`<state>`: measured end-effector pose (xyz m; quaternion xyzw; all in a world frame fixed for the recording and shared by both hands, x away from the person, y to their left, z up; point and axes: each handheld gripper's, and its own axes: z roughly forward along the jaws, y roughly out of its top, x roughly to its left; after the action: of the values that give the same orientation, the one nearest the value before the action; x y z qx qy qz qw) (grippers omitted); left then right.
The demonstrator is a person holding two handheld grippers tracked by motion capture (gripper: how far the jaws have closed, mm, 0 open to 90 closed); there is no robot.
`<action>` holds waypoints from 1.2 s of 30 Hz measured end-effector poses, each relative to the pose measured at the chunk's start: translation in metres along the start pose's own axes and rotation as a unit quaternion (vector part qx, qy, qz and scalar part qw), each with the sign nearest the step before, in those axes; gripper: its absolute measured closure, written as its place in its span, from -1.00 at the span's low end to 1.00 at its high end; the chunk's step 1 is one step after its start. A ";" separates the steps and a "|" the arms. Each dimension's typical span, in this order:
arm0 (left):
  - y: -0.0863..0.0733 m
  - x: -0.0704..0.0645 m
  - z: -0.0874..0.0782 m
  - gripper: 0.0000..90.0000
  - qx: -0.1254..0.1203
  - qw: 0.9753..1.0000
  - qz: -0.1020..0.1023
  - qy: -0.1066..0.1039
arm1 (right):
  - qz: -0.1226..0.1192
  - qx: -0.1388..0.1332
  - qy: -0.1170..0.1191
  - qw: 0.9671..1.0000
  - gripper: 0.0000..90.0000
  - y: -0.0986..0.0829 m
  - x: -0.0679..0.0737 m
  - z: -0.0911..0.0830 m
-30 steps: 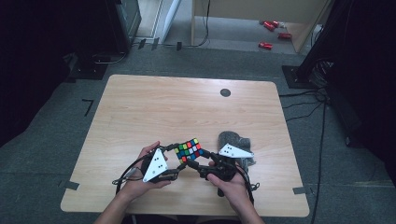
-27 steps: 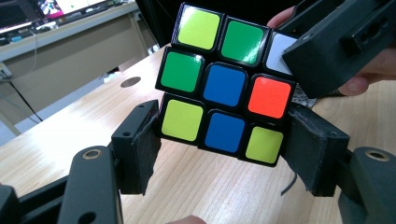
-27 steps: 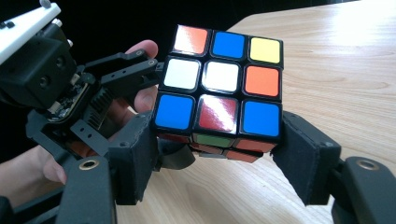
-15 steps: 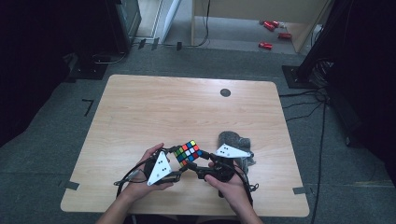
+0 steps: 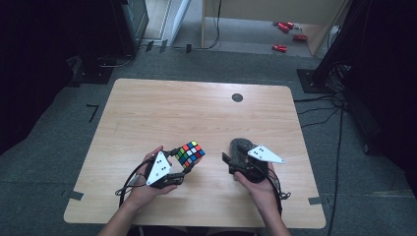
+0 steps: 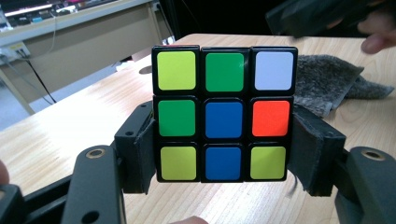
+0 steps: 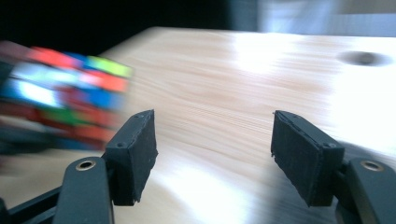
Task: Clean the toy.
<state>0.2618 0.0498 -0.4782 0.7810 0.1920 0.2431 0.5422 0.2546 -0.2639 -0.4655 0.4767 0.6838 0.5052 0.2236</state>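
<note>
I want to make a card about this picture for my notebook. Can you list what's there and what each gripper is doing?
Table: light wooden table
Toy: puzzle cube with coloured squares
Left gripper: shut on the puzzle cube, holding its two sides, lifted off the table
Right gripper: open, nothing between its fingers
Cloth: grey fuzzy cloth lying on the table by the right gripper
Face toward left camera: blue centre square

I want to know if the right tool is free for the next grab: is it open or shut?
Open. In the right gripper view the right tool has its two black pads wide apart, with bare wooden table between them.
</note>
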 end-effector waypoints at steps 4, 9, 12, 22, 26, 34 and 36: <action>-0.001 0.001 0.001 -0.22 0.008 1.000 -0.009 0.001 | -0.008 0.043 -0.080 0.996 -0.32 -0.018 -0.022 0.010; -0.001 0.001 0.001 -0.22 0.012 1.000 -0.020 -0.007 | -0.036 0.112 -0.107 0.987 -0.30 -0.039 -0.033 0.027; -0.001 0.003 0.000 -0.22 0.012 0.999 -0.031 -0.014 | -0.031 0.130 -0.111 0.985 0.03 -0.043 -0.035 0.030; -0.002 0.004 0.003 -0.22 0.026 0.999 -0.039 -0.023 | 0.002 0.047 -0.001 0.999 0.58 -0.023 -0.017 0.012; -0.002 -0.001 0.006 -0.22 0.032 0.999 -0.031 -0.032 | -0.011 -0.005 0.081 0.997 0.58 -0.006 0.013 0.002; 0.005 -0.017 0.009 -0.22 0.021 0.998 0.004 -0.051 | -0.037 -0.024 0.185 0.982 0.54 0.009 0.070 -0.006; 0.006 -0.017 0.008 -0.22 0.019 0.999 0.011 -0.041 | -0.029 -0.023 0.180 0.983 0.52 0.007 0.070 -0.003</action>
<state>0.2526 0.0324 -0.4778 0.8022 0.1661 0.2134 0.5324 0.2239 -0.2038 -0.4458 0.3523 0.7146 0.5918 0.1225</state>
